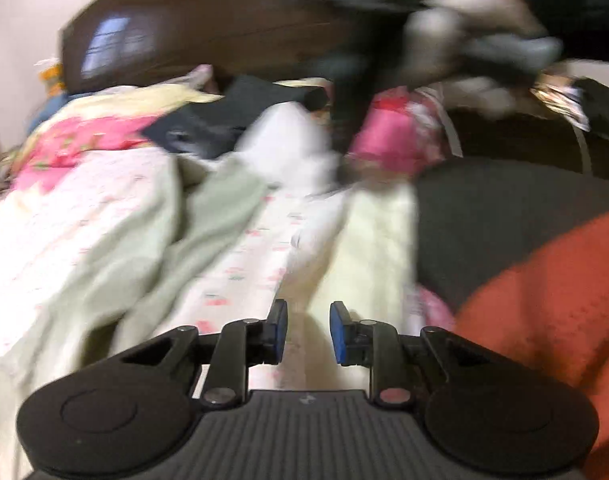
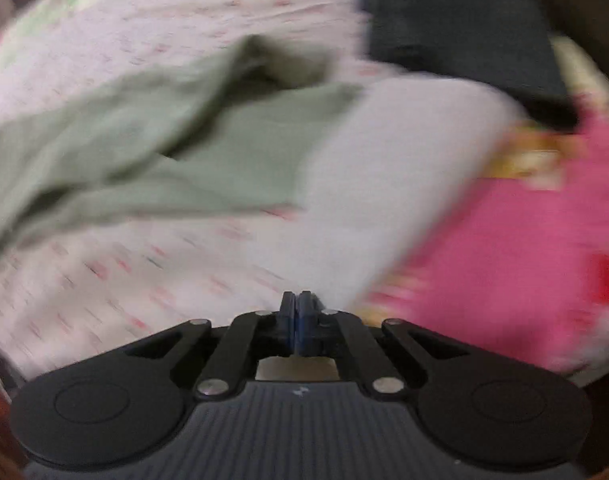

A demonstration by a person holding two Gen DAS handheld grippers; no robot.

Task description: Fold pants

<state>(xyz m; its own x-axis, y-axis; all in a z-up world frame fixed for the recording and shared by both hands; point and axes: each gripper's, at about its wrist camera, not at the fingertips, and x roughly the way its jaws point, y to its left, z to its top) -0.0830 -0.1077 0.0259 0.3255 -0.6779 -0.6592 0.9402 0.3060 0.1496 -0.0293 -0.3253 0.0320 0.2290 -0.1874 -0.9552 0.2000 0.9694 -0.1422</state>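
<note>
A wide bed covered in a white sheet with small pink print (image 2: pixel 116 280) fills both views, with a dark wooden headboard (image 1: pixel 224 20) behind it in the left wrist view. On the sheet lies a rumpled pair of pale sage-green cotton pants (image 2: pixel 164 148), spread loosely and not yet folded; in the left wrist view they (image 1: pixel 176 232) sit left of centre. Beside them rest a plain white pillow (image 2: pixel 404 168), a bright pink floral cushion (image 2: pixel 504 248) and a folded dark navy garment (image 2: pixel 464 48).

Both views are smeared, so I judge both tools to be moving fast. The risk is that a hurried grab catches sheet along with trouser fabric, or pinches only one layer, and the fold drags crooked.

The left gripper (image 1: pixel 307 332) hovers low over the sheet, right of the pants, its blue pads parted with nothing between them. The right gripper (image 2: pixel 298 320) points down at the bed near the pillow's edge, pads pressed together, apparently holding nothing.
</note>
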